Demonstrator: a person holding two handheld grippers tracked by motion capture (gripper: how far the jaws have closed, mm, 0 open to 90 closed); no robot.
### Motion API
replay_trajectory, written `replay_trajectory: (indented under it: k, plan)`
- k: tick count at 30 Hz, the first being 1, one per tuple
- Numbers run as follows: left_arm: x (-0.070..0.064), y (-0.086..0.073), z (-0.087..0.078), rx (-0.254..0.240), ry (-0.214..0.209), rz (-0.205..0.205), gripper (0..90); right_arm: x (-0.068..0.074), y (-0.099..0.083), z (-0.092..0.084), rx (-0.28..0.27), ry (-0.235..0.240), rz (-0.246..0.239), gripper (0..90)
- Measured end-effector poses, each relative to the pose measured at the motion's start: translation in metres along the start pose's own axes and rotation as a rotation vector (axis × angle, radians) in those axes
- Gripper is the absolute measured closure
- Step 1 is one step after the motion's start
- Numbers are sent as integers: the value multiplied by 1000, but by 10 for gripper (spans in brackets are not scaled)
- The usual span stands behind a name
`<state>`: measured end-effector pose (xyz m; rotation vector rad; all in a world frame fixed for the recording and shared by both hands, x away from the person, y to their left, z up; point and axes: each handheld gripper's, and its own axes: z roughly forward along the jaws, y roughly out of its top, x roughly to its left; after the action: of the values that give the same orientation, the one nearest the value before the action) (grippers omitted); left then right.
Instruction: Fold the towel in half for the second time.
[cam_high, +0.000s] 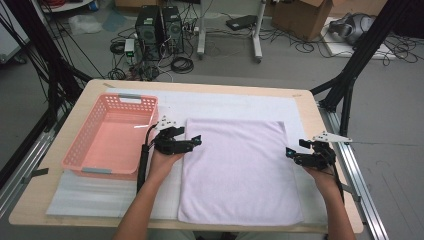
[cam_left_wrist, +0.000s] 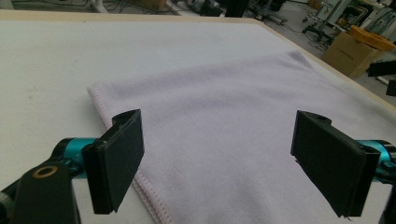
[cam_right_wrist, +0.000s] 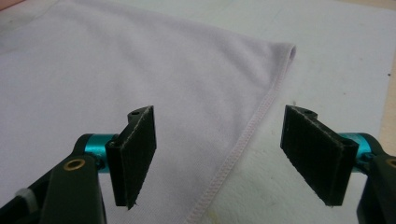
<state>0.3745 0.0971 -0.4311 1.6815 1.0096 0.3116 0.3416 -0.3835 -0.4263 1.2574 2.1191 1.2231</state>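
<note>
A pale lilac towel (cam_high: 237, 170) lies flat on the white mat in the middle of the table. My left gripper (cam_high: 196, 140) hovers at the towel's left edge near its far corner, jaws open and empty; the left gripper view looks across the towel (cam_left_wrist: 224, 107) between the wide-apart pads (cam_left_wrist: 119, 161). At the towel's right edge my right gripper (cam_high: 290, 153) is open too, with nothing held. In the right gripper view the stitched hem of the towel (cam_right_wrist: 140, 70) runs between its pads (cam_right_wrist: 137, 154), below them.
A pink plastic basket (cam_high: 95, 150) stands on the table to the left of my left hand. The white mat (cam_high: 225, 102) covers most of the wooden table (cam_high: 310, 107). Computers, cables and boxes sit on the floor beyond the far edge.
</note>
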Motion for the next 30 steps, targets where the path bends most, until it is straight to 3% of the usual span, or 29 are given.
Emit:
replay_trajectory:
  k: [3,11,13,21,24,30]
  plan:
    - [4,-3,3,20,5,-14,194,-1,-1,5,23,0,13,259]
    - [14,-11,14,99,74,-55,241,-9,3,20,72,13,49,265]
    - [14,-11,14,101,87,-49,251,-10,5,24,84,12,56,266]
    - [14,-11,22,183,148,-57,316,-11,16,38,111,-18,60,268]
    - [14,-9,24,181,151,-75,341,-10,18,44,123,-35,59,268]
    - [7,-5,37,197,178,-27,355,-9,20,53,157,-72,45,272]
